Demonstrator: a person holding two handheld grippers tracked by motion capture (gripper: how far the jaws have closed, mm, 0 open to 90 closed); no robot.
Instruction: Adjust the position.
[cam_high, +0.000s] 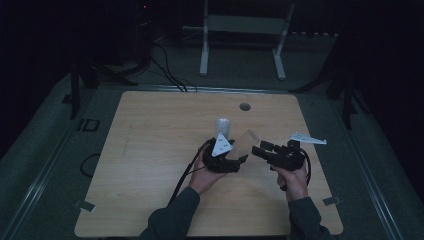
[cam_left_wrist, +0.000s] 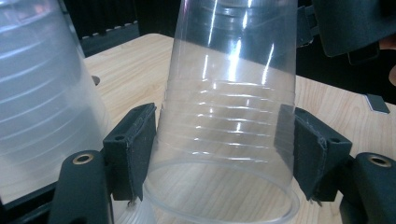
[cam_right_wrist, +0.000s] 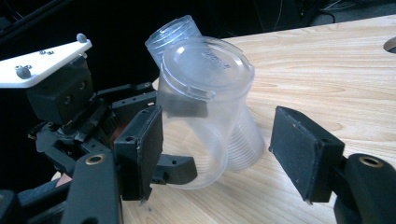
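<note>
Left tongs hold a clear cup; right tongs wait open beside it.

Left gripper (cam_high: 235, 159) clamps the cup (cam_high: 243, 141) near its rim, tilted over the table (cam_high: 150, 150); right gripper (cam_high: 260, 150) gapes at its base, gripping nothing; a second cup (cam_high: 223, 126) stands behind; next, I'd judge, the right jaws must close squarely on the base.

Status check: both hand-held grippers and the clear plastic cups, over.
Left hand-held gripper shut on clear plastic cup, tilted above wooden table. Right hand-held gripper open, facing cup's base. Second clear cup just behind; nothing blocking.

Faint "ID" on the floor (cam_high: 88, 125).
</note>
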